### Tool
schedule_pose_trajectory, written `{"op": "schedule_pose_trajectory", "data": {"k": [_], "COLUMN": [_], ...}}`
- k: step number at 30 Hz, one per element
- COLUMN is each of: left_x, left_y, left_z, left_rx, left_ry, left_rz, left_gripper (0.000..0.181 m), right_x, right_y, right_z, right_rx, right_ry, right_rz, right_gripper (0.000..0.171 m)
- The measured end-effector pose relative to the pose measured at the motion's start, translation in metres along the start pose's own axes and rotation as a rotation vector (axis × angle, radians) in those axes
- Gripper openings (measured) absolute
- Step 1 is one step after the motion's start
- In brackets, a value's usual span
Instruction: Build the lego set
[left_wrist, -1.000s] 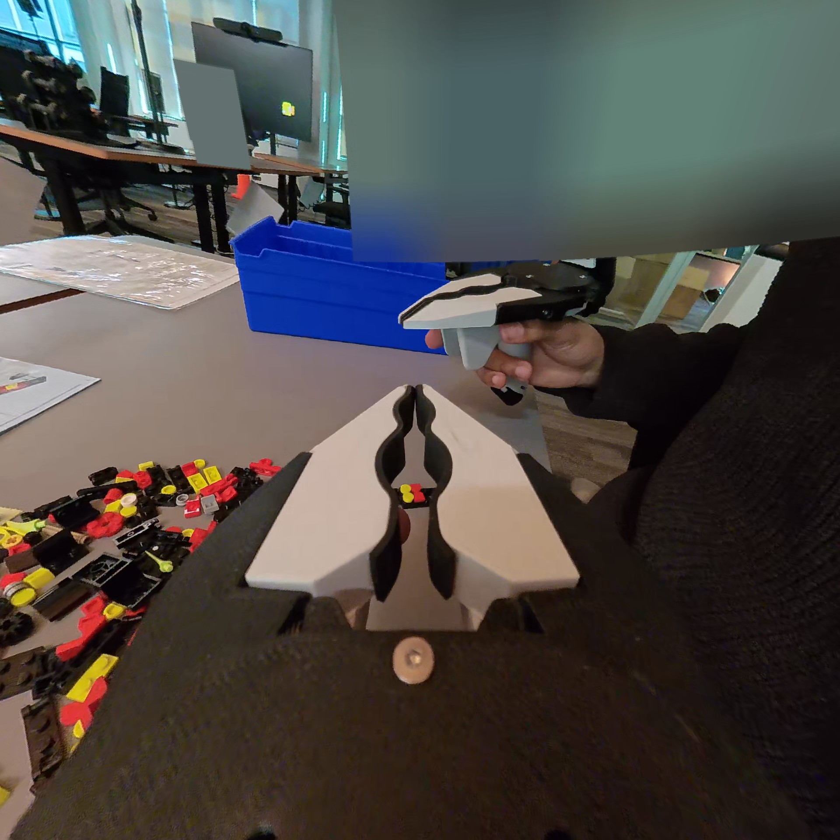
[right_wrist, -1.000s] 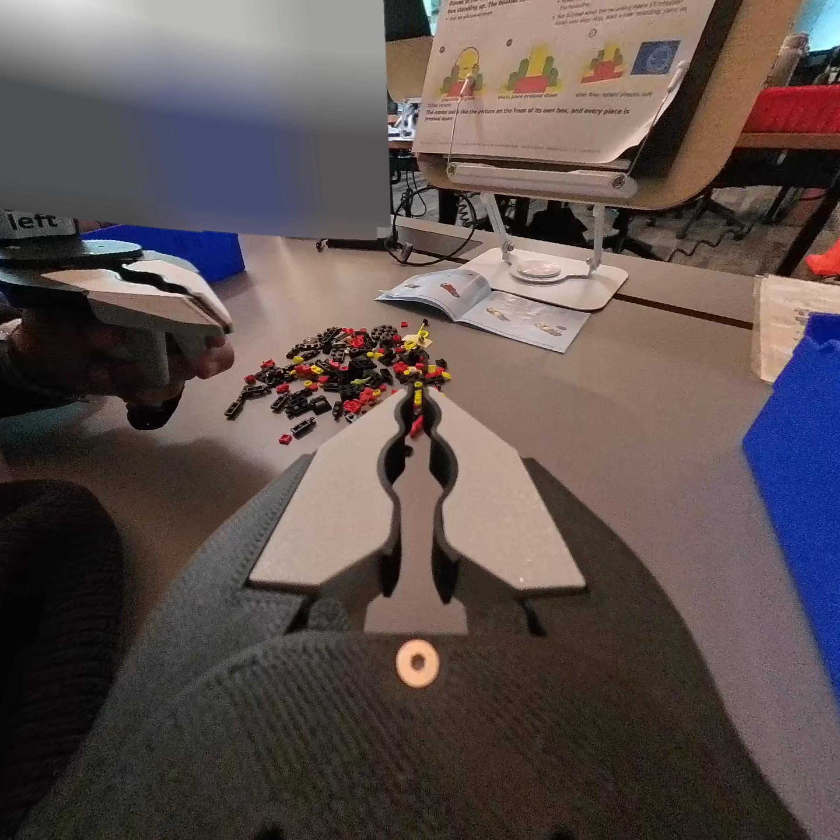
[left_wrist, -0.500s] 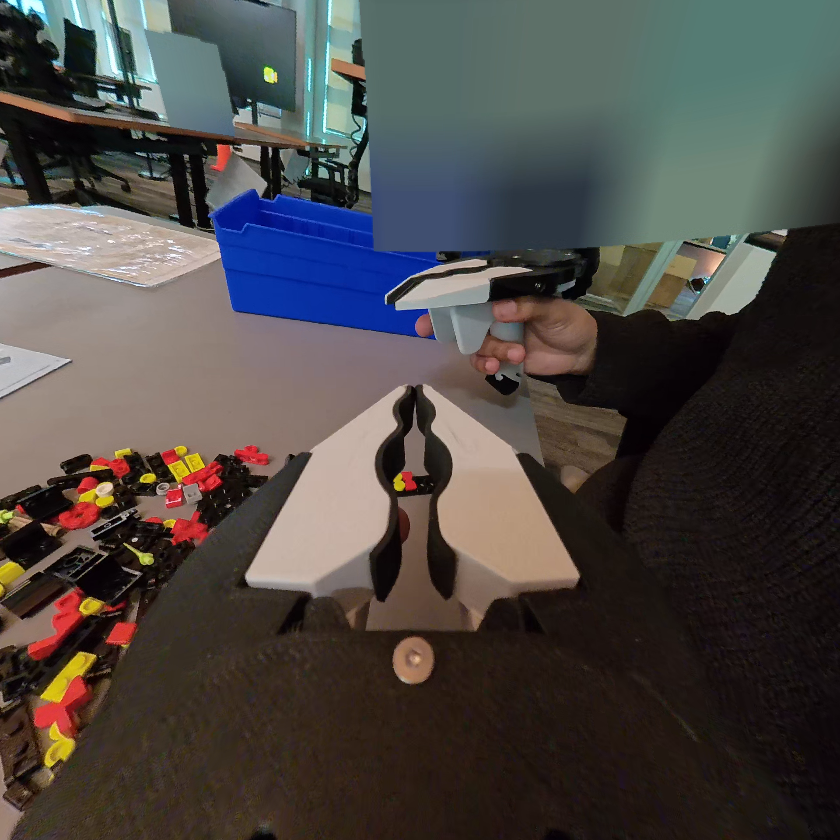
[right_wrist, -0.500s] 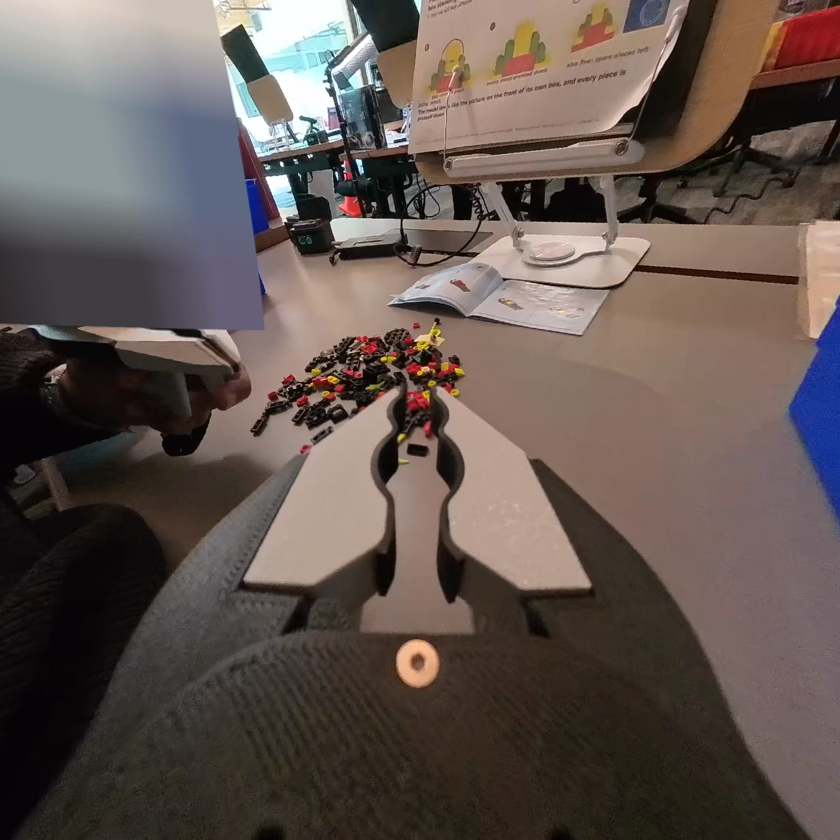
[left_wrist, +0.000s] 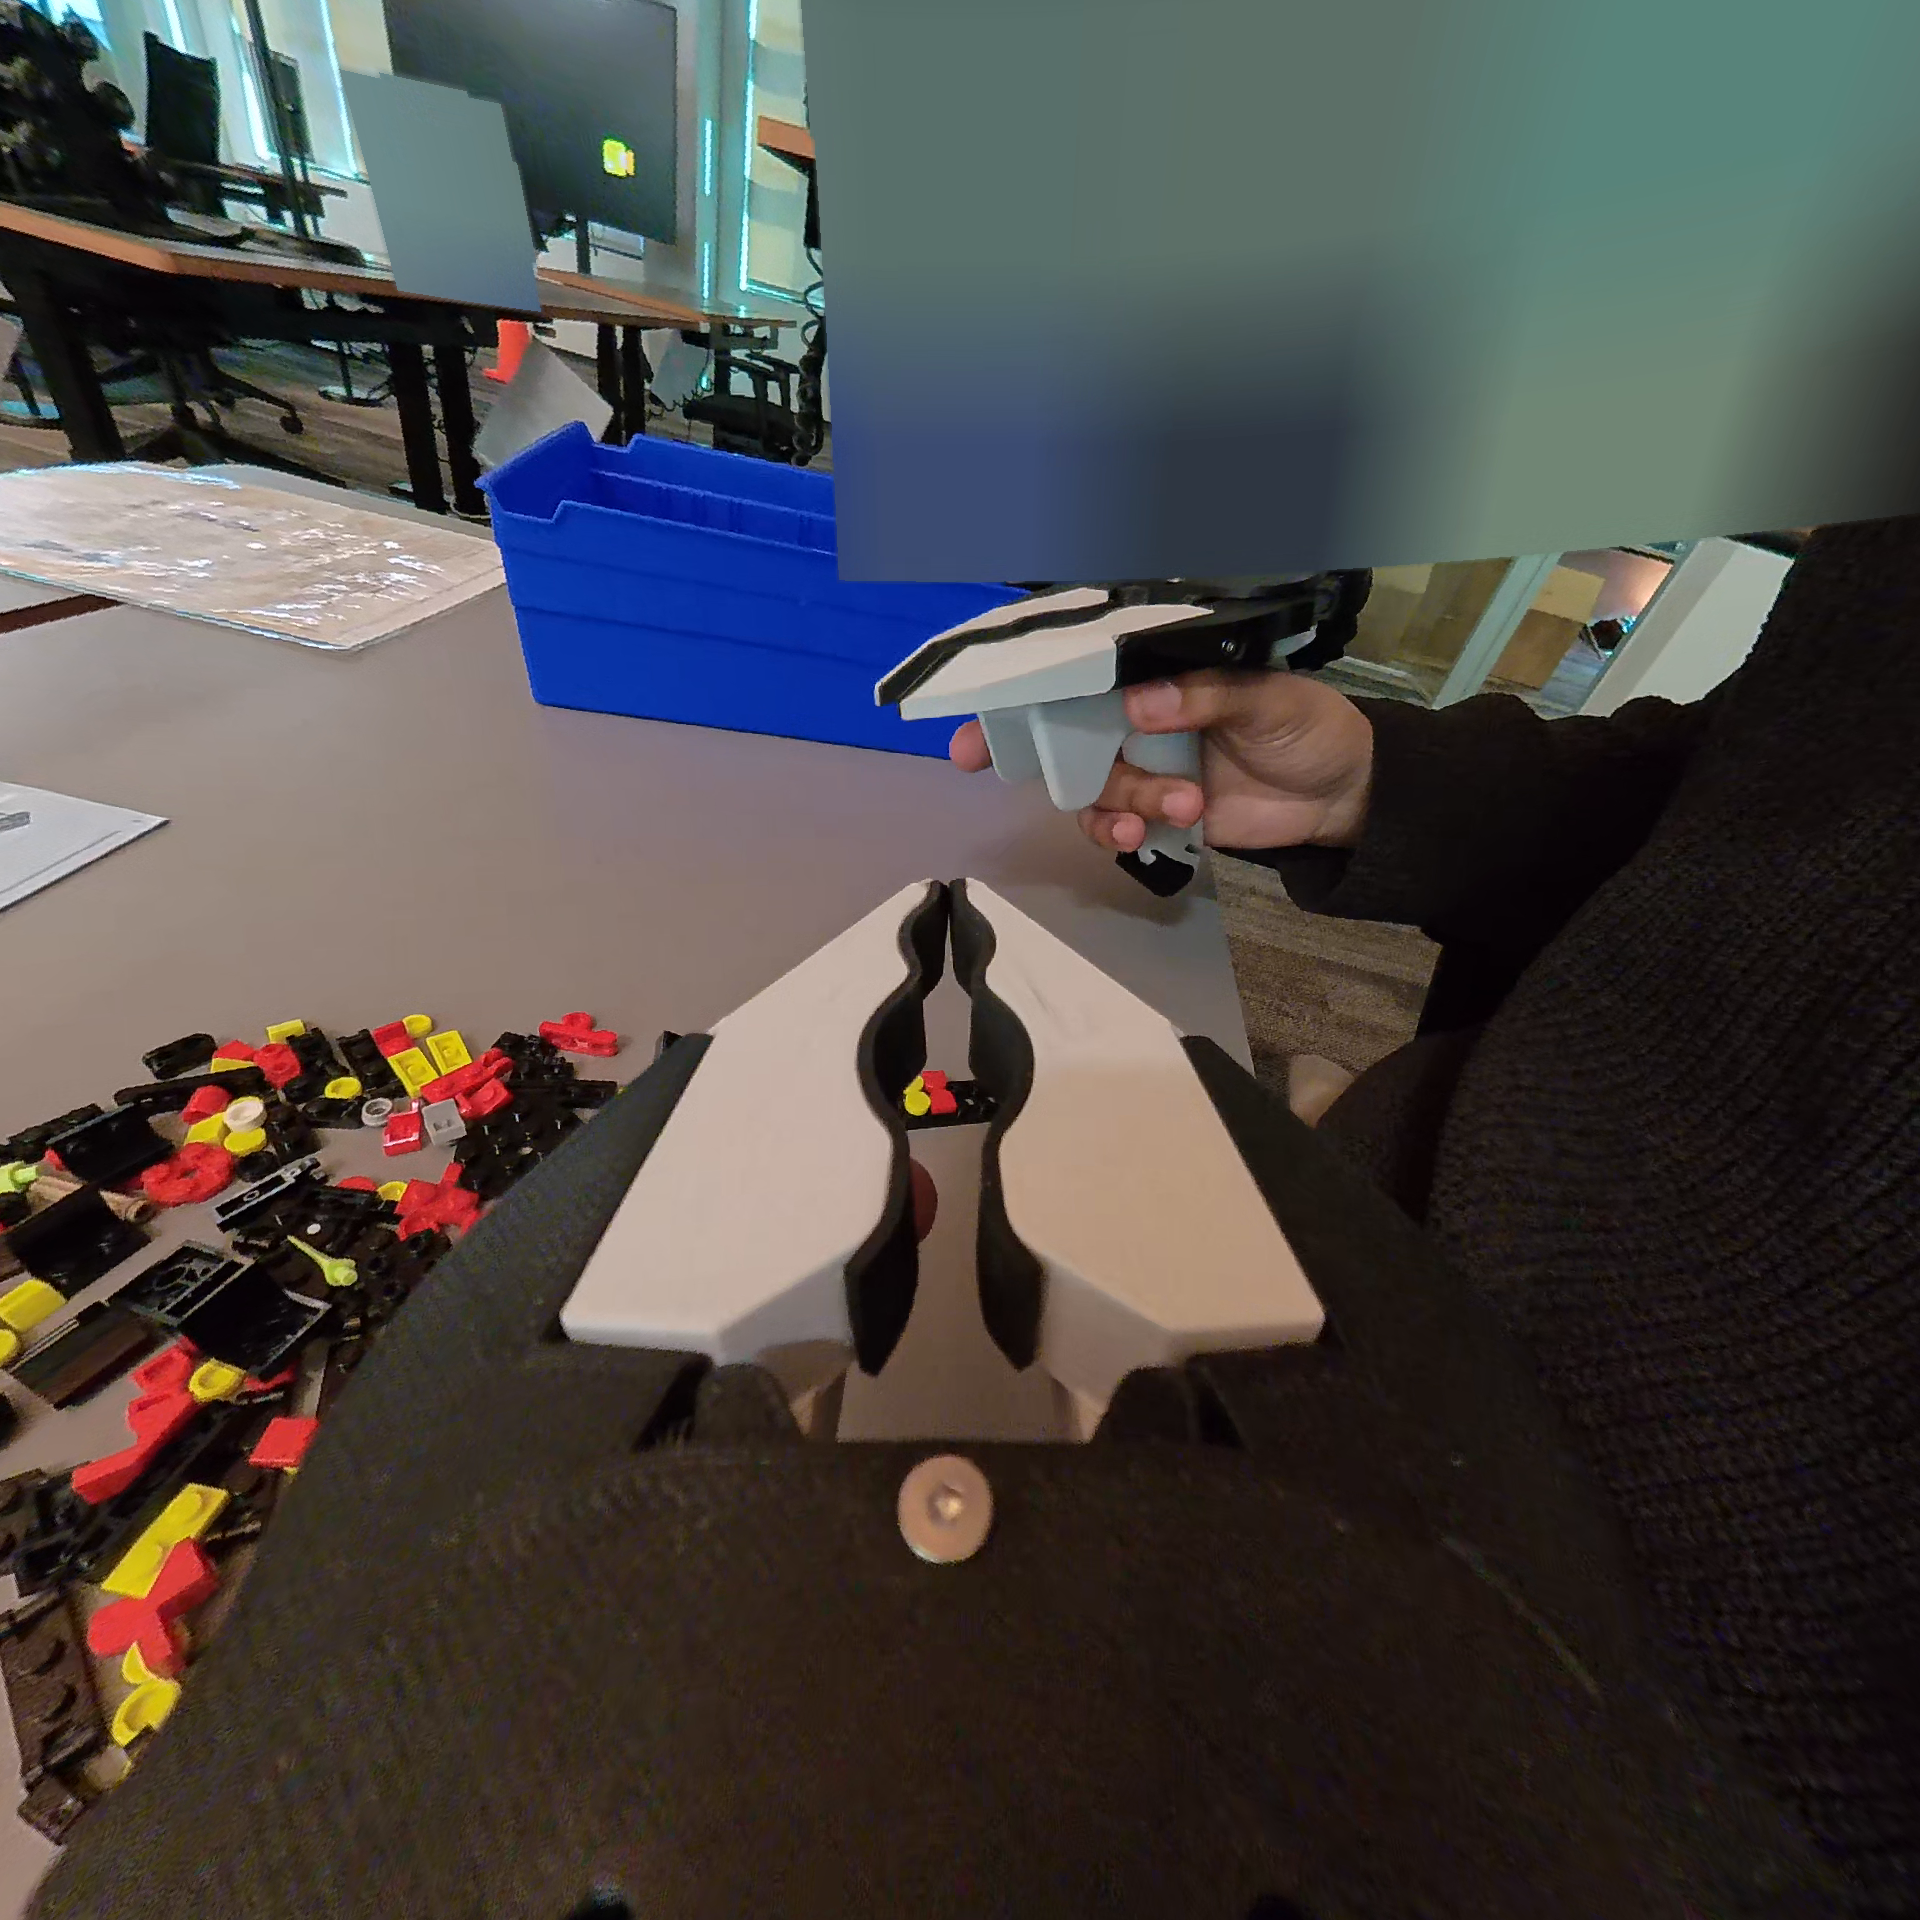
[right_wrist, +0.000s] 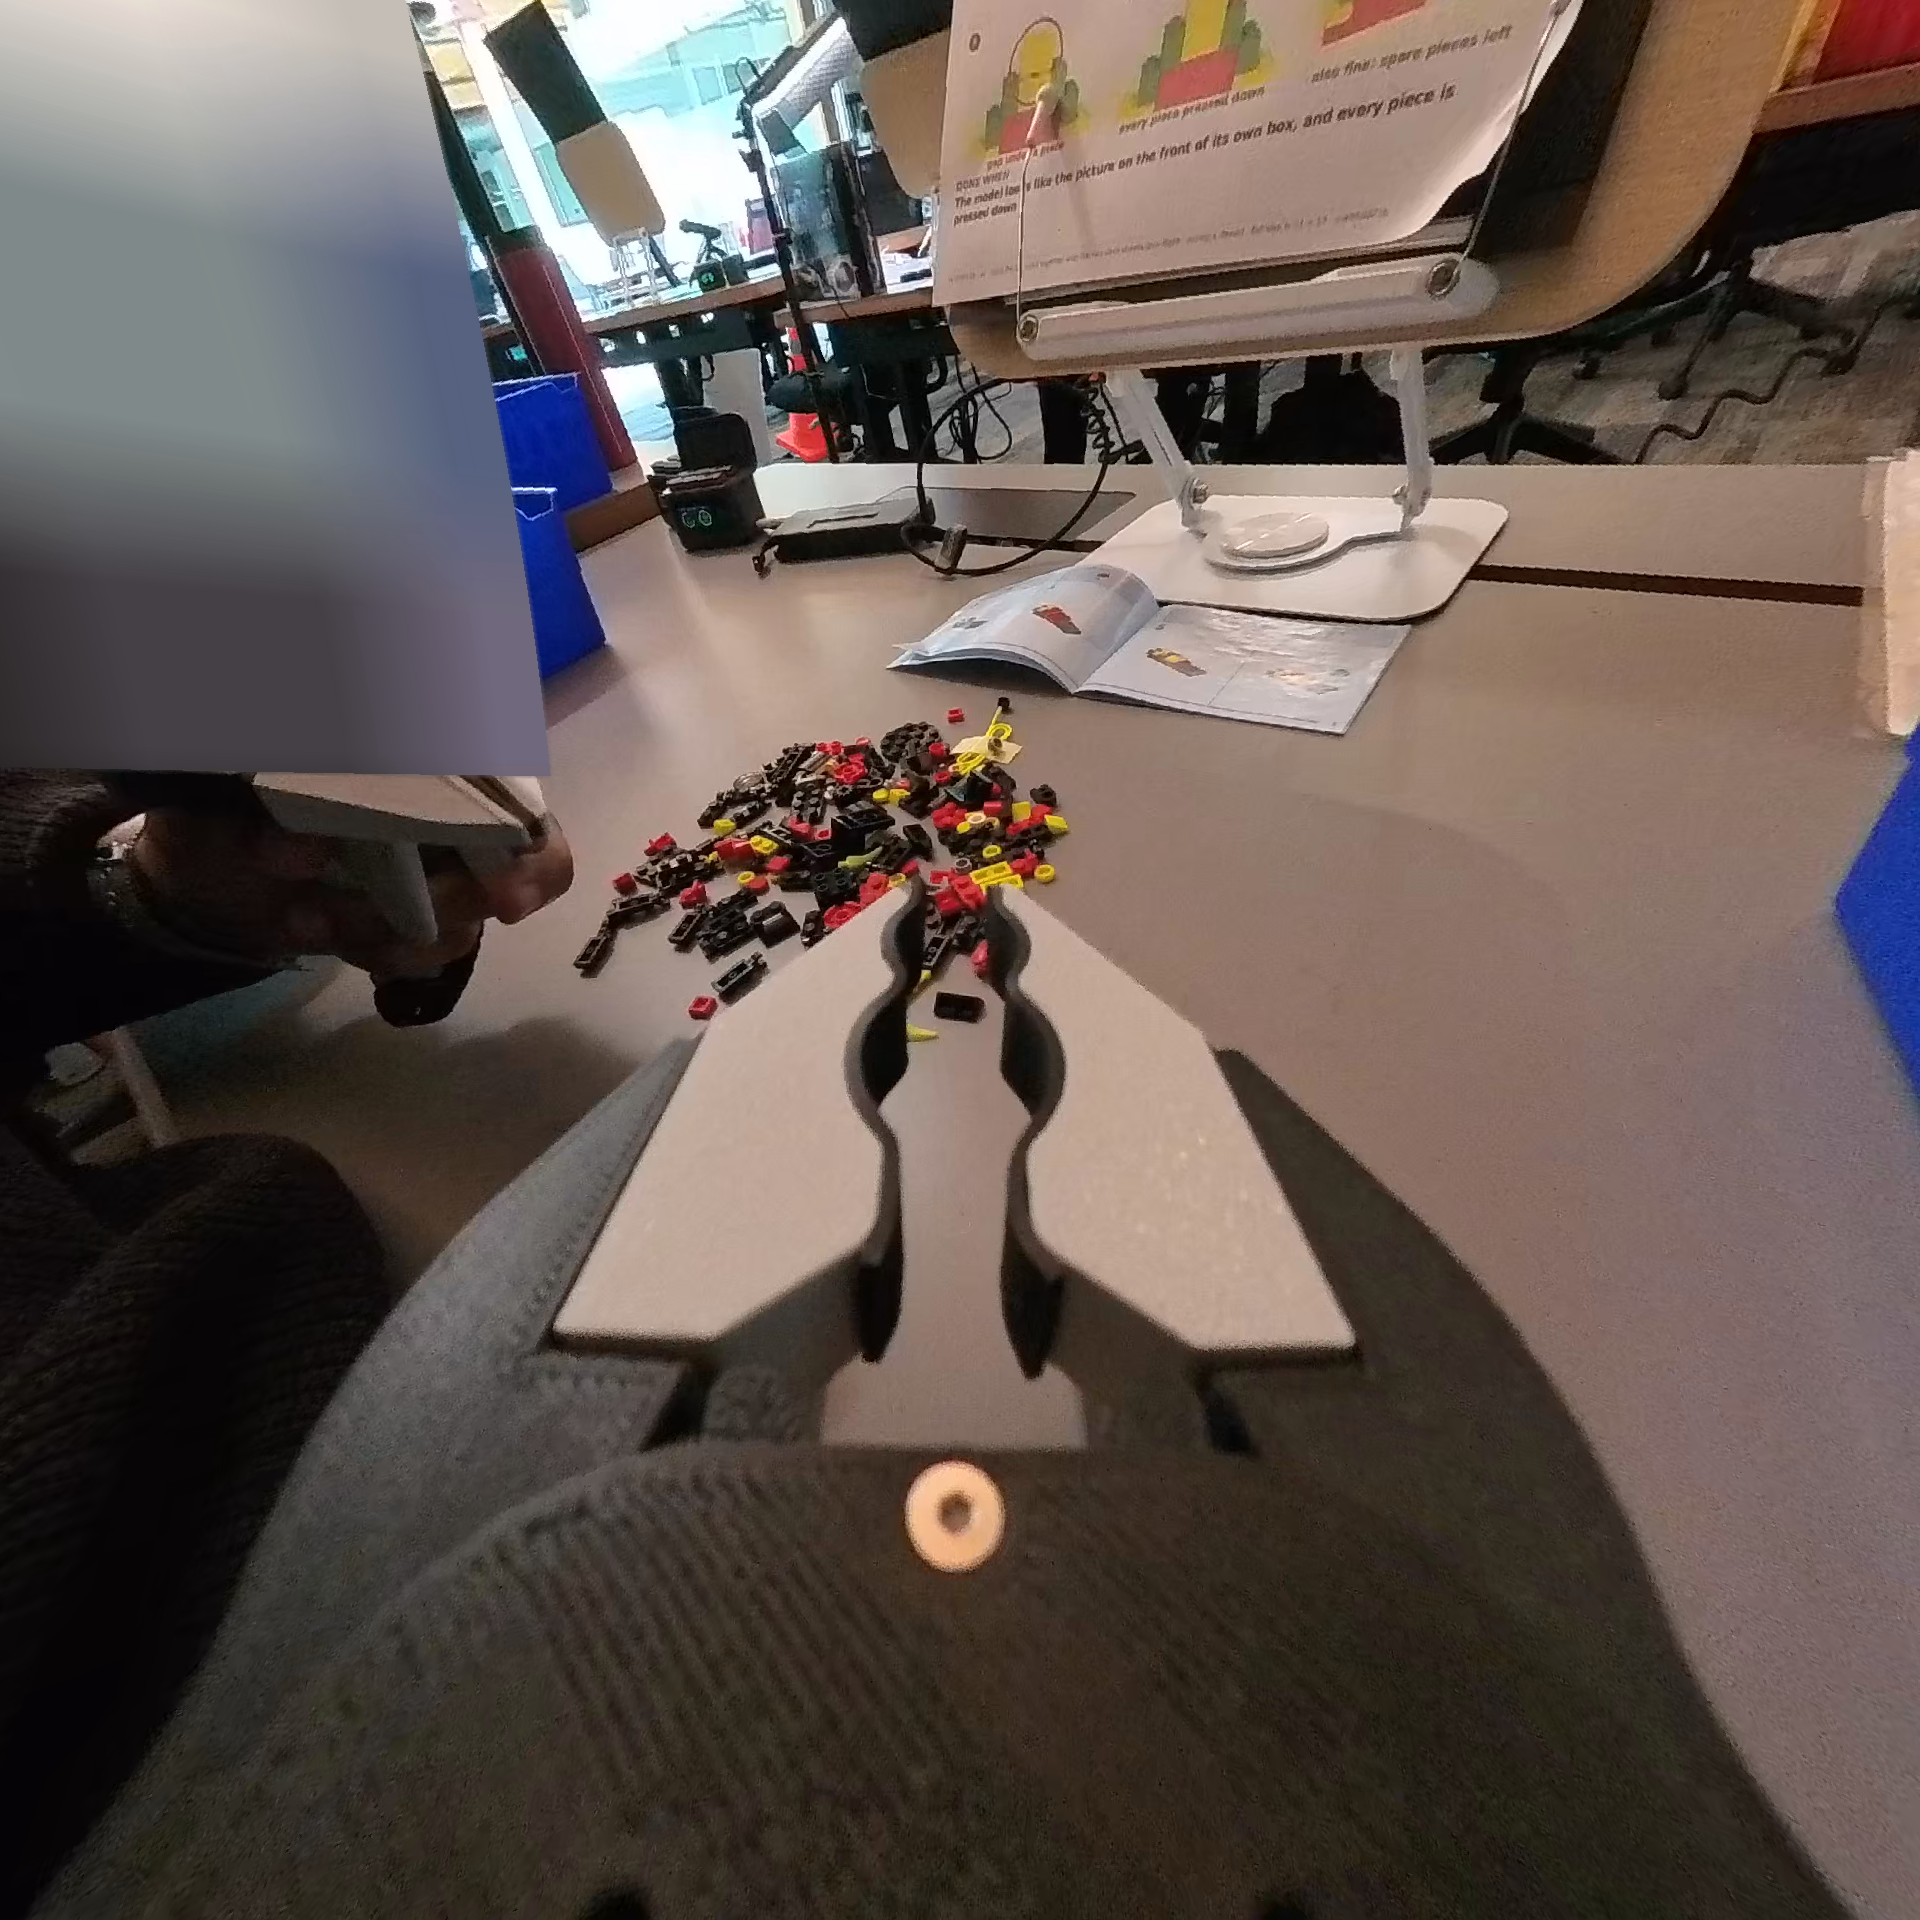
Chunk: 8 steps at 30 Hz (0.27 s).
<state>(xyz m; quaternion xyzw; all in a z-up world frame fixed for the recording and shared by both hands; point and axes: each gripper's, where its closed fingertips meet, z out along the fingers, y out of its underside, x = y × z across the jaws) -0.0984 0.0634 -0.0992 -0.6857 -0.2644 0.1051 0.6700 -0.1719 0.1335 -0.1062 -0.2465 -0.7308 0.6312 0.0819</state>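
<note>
Loosely, the lego pieces (right_wrist: 862, 831) are heaped in black, red and yellow on the grey table (right_wrist: 1455, 935), short of an open booklet (right_wrist: 1153, 649) and a white stand (right_wrist: 1309, 540) bearing a printed sheet. Above the pile's near edge the right gripper (right_wrist: 958, 896) is held with its tips slightly parted and nothing between them, while the left gripper (left_wrist: 948, 889) is held beside the pile with its tips pressed together, empty. A blue bin (left_wrist: 686, 613) is seen beyond on the table.
</note>
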Motion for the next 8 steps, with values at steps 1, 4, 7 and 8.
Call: {"op": "schedule_pose_trajectory", "data": {"k": [1,4,7,8], "left_x": [0.000,0.003,0.020,0.026], "left_y": [0.000,-0.001,-0.001,-0.001], "left_z": [0.000,0.000,-0.001,-0.001], "left_rx": [-0.001,0.004,0.006,0.003], "left_ry": [0.001,0.014,0.114,0.147], "left_rz": [0.001,0.005,0.002,0.002], "left_gripper": [0.000,0.000,0.000,0.000], "right_x": [0.000,0.000,0.000,0.000], "right_y": [0.000,0.001,0.002,0.002], "right_z": [0.000,0.000,0.001,0.001], "right_rx": [-0.001,-0.005,-0.009,-0.011], "right_ry": [0.000,-0.001,-0.003,-0.004], "right_rz": [0.000,0.001,0.005,0.006], "right_gripper": [0.009,0.010,0.010,0.010]}}
